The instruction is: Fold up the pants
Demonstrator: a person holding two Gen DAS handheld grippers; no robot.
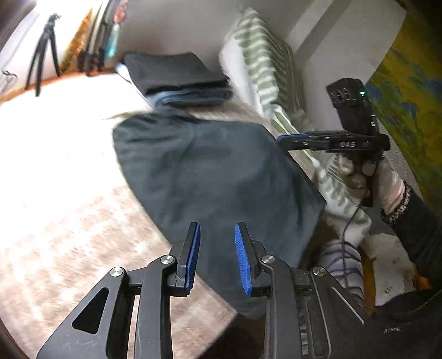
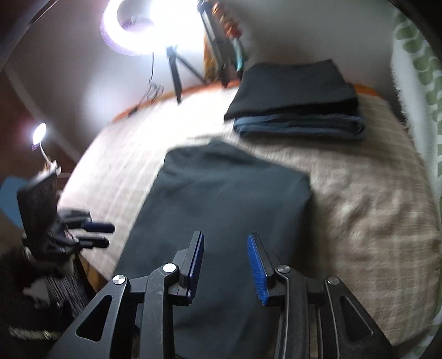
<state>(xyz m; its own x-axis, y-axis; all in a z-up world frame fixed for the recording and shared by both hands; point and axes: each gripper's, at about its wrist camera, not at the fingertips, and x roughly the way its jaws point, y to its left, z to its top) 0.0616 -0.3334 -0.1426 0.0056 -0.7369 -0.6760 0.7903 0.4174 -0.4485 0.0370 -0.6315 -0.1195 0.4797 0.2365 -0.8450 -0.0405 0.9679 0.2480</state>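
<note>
Dark teal pants (image 1: 215,176) lie folded lengthwise on a beige bedspread (image 1: 63,176); they also show in the right wrist view (image 2: 221,210). My left gripper (image 1: 216,229) is open and empty, hovering above the near end of the pants. It shows at the left of the right wrist view (image 2: 105,234), beside the pants. My right gripper (image 2: 226,240) is open and empty above the near part of the pants. It shows at the right of the left wrist view (image 1: 281,139), held above the pants' far right edge.
A stack of folded dark garments (image 2: 298,105) lies at the far end of the bed. A green striped pillow (image 1: 265,60) stands on the right. A ring light (image 2: 138,22) on a tripod (image 2: 176,74) stands behind the bed. The bed's near edge runs under my grippers.
</note>
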